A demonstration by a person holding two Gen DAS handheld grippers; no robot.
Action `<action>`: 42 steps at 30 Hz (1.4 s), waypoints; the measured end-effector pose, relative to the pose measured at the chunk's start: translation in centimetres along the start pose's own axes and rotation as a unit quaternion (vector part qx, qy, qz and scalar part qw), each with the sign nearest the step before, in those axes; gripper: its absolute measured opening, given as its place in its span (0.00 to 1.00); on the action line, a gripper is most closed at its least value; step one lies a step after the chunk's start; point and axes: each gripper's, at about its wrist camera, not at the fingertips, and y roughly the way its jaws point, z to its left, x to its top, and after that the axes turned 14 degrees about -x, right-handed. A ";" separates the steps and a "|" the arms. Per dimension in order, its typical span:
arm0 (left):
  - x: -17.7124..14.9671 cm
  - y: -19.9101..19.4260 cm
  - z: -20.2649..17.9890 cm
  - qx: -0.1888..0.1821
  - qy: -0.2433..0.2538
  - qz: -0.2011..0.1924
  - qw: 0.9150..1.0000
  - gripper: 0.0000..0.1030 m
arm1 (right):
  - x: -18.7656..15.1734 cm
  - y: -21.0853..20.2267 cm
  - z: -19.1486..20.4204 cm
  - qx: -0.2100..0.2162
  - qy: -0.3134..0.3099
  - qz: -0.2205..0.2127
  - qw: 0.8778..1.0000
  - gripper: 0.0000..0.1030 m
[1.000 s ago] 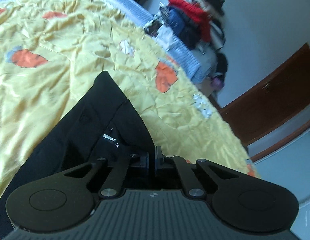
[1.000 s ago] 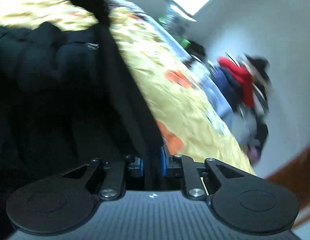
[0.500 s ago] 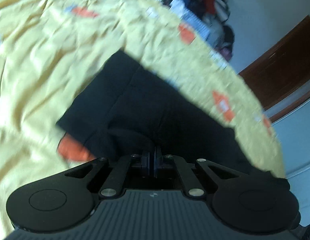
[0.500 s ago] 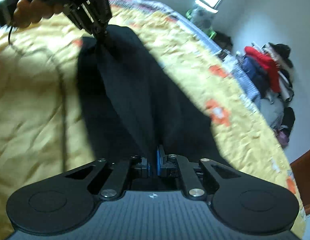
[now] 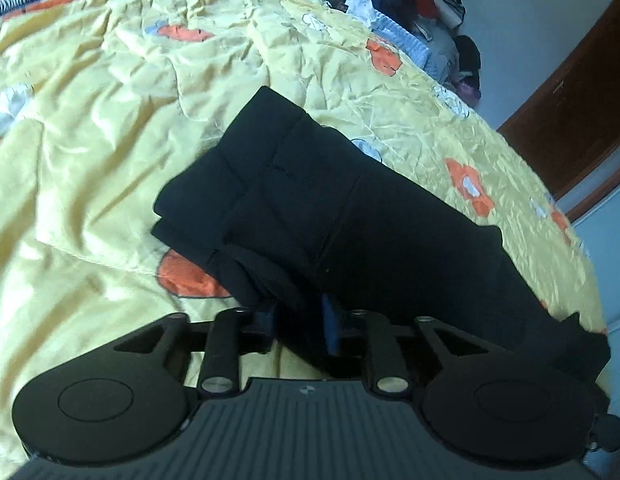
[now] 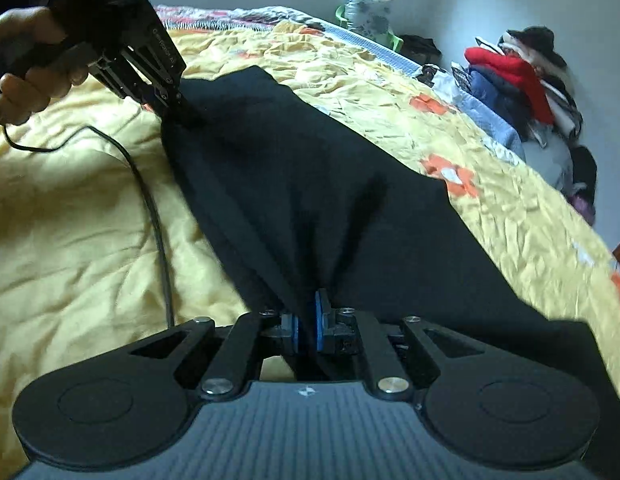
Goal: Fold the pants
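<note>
Left hand-held gripper: its jaws have just been opening and now stand a little way apart. A fold of the black pants sits between them, loose, and the blue pad on one side shows clear of the cloth.
Right hand-held gripper: its blue pads are pressed close together and pinch a bunched edge of the pants.
Pants: they lie on the bed, folded over in layers, and reach from one hand-held gripper to the other. From the right wrist view the cloth pulls into creases near the pinch.
Left hand-held gripper from the right wrist view: a hand holds it at the far corner of the pants, its tips touching the cloth.
Cable: a thin black one trails from that hand across the bedspread, beside the pants.
Bedspread: yellow, wrinkled, with orange and white flowers.
Clothes pile: red, blue and dark things heaped past the far side of the bed, by the wall.
Door: brown wood, off to the right.
</note>
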 end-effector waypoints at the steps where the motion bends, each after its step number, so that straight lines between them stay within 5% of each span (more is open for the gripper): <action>1: -0.1 -0.3 -0.3 0.009 0.007 0.002 1.000 0.41 | -0.4 -0.7 -0.5 0.010 0.005 -0.004 1.000 0.12; 4: -0.6 -1.7 -1.5 0.039 0.045 -0.010 0.998 0.47 | -2.1 -3.2 -3.7 0.039 0.076 -0.016 0.996 0.27; 8: -1.3 -3.2 -4.0 0.055 0.085 -0.038 0.994 0.47 | -6.0 -5.3 -9.1 -0.009 0.198 -0.022 0.980 0.31; 10: -1.5 -3.1 -6.2 0.032 0.115 -0.040 0.992 0.49 | -8.3 -4.9 -11.0 -0.052 0.250 0.024 0.966 0.31; 12: -1.8 -2.2 -8.3 0.004 0.148 -0.036 0.988 0.56 | -10.2 -4.4 -11.6 -0.043 0.264 0.065 0.961 0.31; 15: -3.0 0.3 -12.2 -0.030 0.203 -0.017 0.979 0.58 | -11.7 -6.3 -12.7 -0.040 0.299 0.027 0.953 0.32; 16: -3.6 1.3 -13.5 -0.044 0.224 -0.012 0.974 0.59 | -12.1 -6.8 -13.7 -0.050 0.326 0.017 0.944 0.42; 17: -4.3 2.3 -14.6 -0.053 0.245 -0.007 0.968 0.60 | -12.7 -7.3 -15.1 -0.071 0.359 0.006 0.930 0.53; 18: -5.1 3.3 -15.8 -0.060 0.269 -0.003 0.961 0.61 | -13.2 -7.6 -16.3 -0.094 0.386 -0.002 0.918 0.77; 19: -5.9 4.2 -16.6 -0.062 0.290 -0.003 0.955 0.62 | -13.8 -7.9 -17.6 -0.119 0.411 -0.011 0.904 0.87; 21: -7.5 6.3 -18.0 -0.041 0.325 -0.005 0.945 0.62 | -15.6 -8.1 -20.8 -0.150 0.483 -0.025 0.863 0.87; 27: -10.6 9.9 -17.9 -0.008 0.336 0.014 0.942 0.63 | -21.7 -4.9 -28.3 -0.085 0.683 0.009 0.726 0.87; 30: -11.7 10.0 -17.8 0.005 0.366 -0.007 0.931 0.66 | -22.1 -3.8 -29.3 -0.035 0.721 -0.002 0.692 0.87; 32: -12.0 10.1 -17.7 0.010 0.373 -0.016 0.928 0.68 | -21.1 -3.3 -30.2 -0.033 0.725 -0.008 0.688 0.87; 34: -12.2 10.2 -17.7 0.015 0.377 -0.028 0.926 0.72 | -19.3 -2.1 -31.9 -0.041 0.714 -0.012 0.699 0.90; 38: -12.3 10.3 -17.7 0.024 0.375 -0.040 0.926 0.79 | -15.0 3.2 -34.6 -0.014 0.685 -0.004 0.729 0.91; 40: -12.0 10.4 -17.6 0.025 0.370 -0.039 0.928 0.82 | -12.9 6.1 -35.2 0.004 0.644 0.017 0.764 0.90; 42: -11.8 10.5 -17.4 0.023 0.365 -0.038 0.930 0.85 | -11.8 6.4 -35.2 -0.038 0.623 0.035 0.781 0.90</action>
